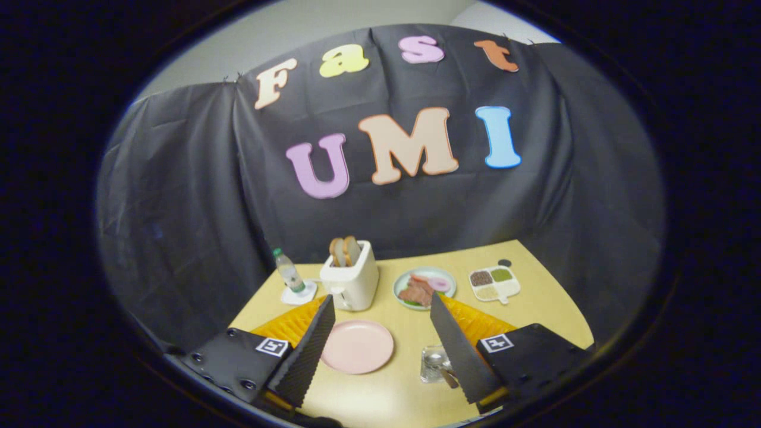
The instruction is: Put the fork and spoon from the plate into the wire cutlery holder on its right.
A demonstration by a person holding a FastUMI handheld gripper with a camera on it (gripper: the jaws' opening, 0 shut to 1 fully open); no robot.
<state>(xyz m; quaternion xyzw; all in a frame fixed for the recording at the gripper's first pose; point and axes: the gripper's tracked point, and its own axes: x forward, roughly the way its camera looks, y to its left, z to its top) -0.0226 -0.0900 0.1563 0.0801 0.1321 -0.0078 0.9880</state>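
A: How is the gripper (380, 348)?
B: Its 2 fingers stand wide apart above the table (535, 309), holding nothing.
A: And the cutlery?
B: The pink plate (357, 346) lies bare between them; the spoon (439, 361) sits in the wire holder (430, 364) right of it.

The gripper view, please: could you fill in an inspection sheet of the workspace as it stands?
Surface: tan table.
Job's things: pink plate between the fingers, bare on top; wire cutlery holder right of it, partly behind the right finger, a utensil handle showing there.
Clutter: toaster with bread, water bottle on a coaster, food plate, divided dish.
Grippers: gripper open, holding nothing.
Cables: nothing seen.
Surroundings: black cloth wall.
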